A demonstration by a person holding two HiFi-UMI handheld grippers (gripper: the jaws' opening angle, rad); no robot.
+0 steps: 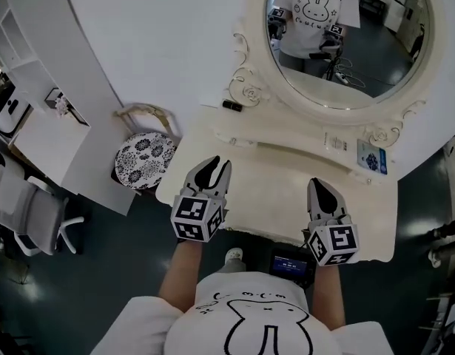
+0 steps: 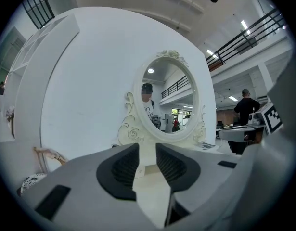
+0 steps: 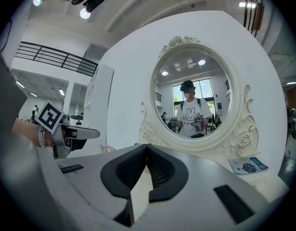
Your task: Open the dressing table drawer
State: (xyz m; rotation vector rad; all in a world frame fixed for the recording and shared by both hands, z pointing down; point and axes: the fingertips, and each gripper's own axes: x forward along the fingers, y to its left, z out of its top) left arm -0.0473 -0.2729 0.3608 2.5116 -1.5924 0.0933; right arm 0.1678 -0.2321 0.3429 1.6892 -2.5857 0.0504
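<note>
The cream dressing table (image 1: pixel 275 198) with its oval mirror (image 1: pixel 345 43) stands in front of me. From above I see only its top; the drawer front is hidden under the near edge. My left gripper (image 1: pixel 214 166) hovers over the table's left front part, jaws open with nothing between them; in the left gripper view the left gripper (image 2: pixel 147 147) shows bare tabletop through the gap. My right gripper (image 1: pixel 319 186) hovers over the right front part and is shut and empty; in the right gripper view the right gripper (image 3: pixel 147 146) has its pads meeting at the tips.
A round patterned stool (image 1: pixel 143 160) stands left of the table. On the tabletop lie a small black object (image 1: pixel 232 106) near the mirror base and a blue card (image 1: pixel 371 157) at the right. A white chair (image 1: pixel 35 213) and white shelves (image 1: pixel 31 87) are further left.
</note>
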